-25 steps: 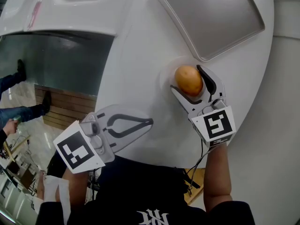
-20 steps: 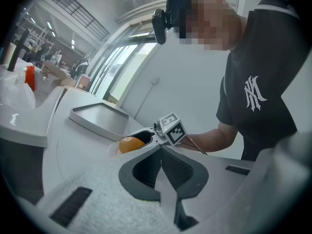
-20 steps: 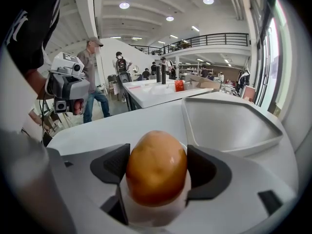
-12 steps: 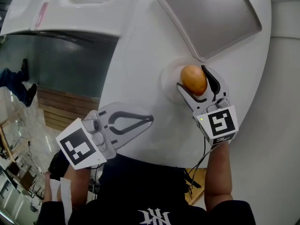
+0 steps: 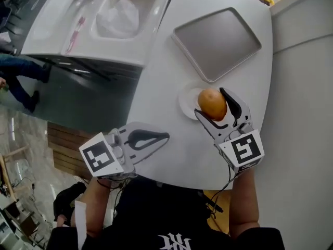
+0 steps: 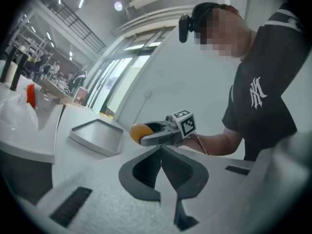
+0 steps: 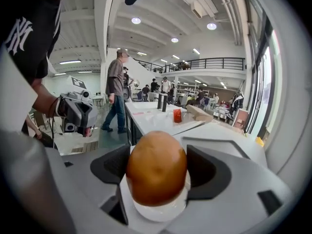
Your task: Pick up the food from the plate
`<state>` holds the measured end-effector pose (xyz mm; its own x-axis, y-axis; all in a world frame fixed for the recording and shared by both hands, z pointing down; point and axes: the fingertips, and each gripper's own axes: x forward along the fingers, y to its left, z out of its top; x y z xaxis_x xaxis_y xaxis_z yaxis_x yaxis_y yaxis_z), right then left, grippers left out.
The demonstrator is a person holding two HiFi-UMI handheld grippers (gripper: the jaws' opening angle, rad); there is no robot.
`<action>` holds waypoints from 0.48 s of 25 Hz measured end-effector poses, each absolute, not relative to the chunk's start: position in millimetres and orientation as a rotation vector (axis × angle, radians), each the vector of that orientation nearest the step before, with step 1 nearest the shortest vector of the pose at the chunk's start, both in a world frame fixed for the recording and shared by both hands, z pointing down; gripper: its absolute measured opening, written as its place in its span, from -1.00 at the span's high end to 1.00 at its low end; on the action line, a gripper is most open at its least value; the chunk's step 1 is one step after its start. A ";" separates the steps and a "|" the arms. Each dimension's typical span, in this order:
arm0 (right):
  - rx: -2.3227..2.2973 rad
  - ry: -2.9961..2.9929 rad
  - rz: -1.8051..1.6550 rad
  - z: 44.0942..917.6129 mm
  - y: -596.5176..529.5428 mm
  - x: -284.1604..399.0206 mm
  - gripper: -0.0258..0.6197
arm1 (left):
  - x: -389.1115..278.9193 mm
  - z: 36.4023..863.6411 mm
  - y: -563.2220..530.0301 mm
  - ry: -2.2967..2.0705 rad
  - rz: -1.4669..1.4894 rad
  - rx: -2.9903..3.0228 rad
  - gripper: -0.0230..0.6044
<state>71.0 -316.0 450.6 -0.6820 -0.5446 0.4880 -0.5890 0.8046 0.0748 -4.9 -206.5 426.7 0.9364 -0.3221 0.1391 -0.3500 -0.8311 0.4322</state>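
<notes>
Head view shows our right hand-held gripper (image 5: 209,101) reaching onto the small round plate (image 5: 183,99). Its two jaws sit one on each side of the food (image 5: 212,104), a smooth orange-brown lump shaped like an egg. Right gripper view looks straight along those jaws, and we see both dark pads pressed against the sides of the food, with the white plate just under it. So we think the grab is made and lifting is the step we are in. We cannot tell if the food has left the plate yet; it looks very close to it or touching it.

Our left hand-held gripper (image 5: 165,136) has its jaws closed together with nothing in them. It hangs over the near edge of the white bench (image 5: 156,72), well apart from the plate. A grey tray (image 5: 216,43) lies on the bench beyond the plate.

Next we need to keep the squeeze steady and raise the food straight up. It is round and smooth, so we think it could slip or roll out if we loosen our hold or tip the jaws
</notes>
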 end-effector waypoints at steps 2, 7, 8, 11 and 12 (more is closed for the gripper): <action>0.879 -2.536 0.070 412.6 -303.9 67.4 -0.19 | -11.1 407.4 -198.2 -0.480 0.072 2.668 0.91; 0.985 -2.654 0.063 328.4 -245.7 63.3 -0.19 | -23.4 360.8 -154.5 -0.454 0.070 2.770 0.91; 0.995 -2.680 0.043 314.2 -232.3 62.8 -0.19 | -25.8 352.7 -146.1 -0.452 0.073 2.799 0.91; 1.039 -2.727 -0.023 277.0 -191.1 62.6 -0.19 | -31.9 330.0 -121.1 -0.443 0.091 2.886 0.91; 1.062 -2.738 -0.047 265.5 -177.1 62.5 -0.19 | -33.9 323.3 -113.0 -0.444 0.099 2.911 0.91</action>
